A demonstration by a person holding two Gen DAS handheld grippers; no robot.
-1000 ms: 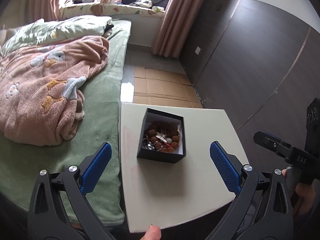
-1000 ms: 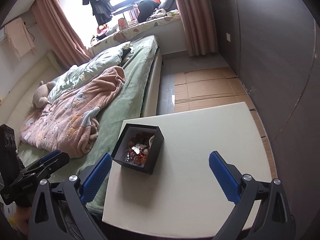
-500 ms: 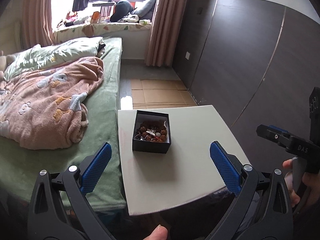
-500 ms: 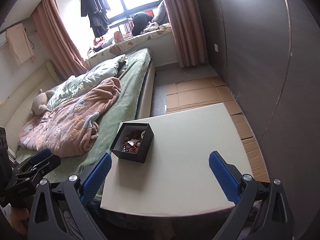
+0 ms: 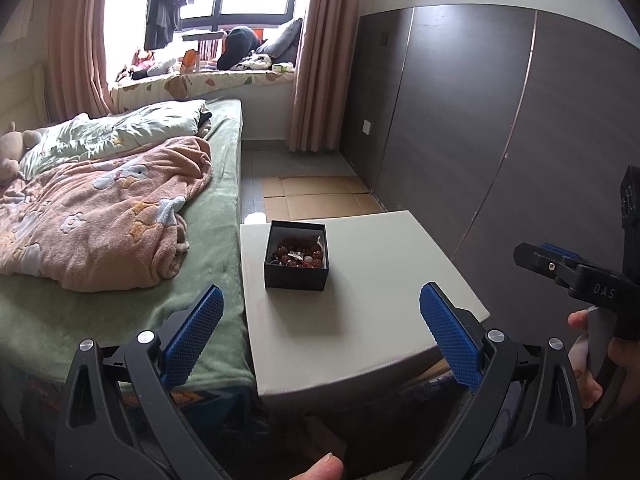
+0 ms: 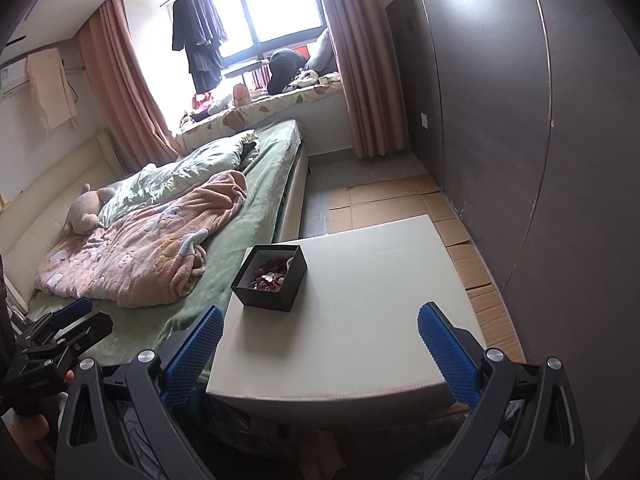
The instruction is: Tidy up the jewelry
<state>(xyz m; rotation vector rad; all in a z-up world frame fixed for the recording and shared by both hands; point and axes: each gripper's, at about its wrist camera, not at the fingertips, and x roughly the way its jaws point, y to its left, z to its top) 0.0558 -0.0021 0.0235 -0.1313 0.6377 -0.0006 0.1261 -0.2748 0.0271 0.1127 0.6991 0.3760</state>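
Sitting open near the worktop's far left corner: black box heaped with reddish beads.
Hovering short of its near edge, both jaws spread wide, gripping nothing: left gripper, right gripper.

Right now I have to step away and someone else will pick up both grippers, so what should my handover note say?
Left gripper: jaws wide open, empty, held short of the table.
Right gripper: jaws wide open, empty, also short of the table.
Black box: open, on the table's bed-side half, holding a mixed pile of beads and jewelry.
Done: nothing visible; no piece lies outside the box.
Left: all of the sorting.
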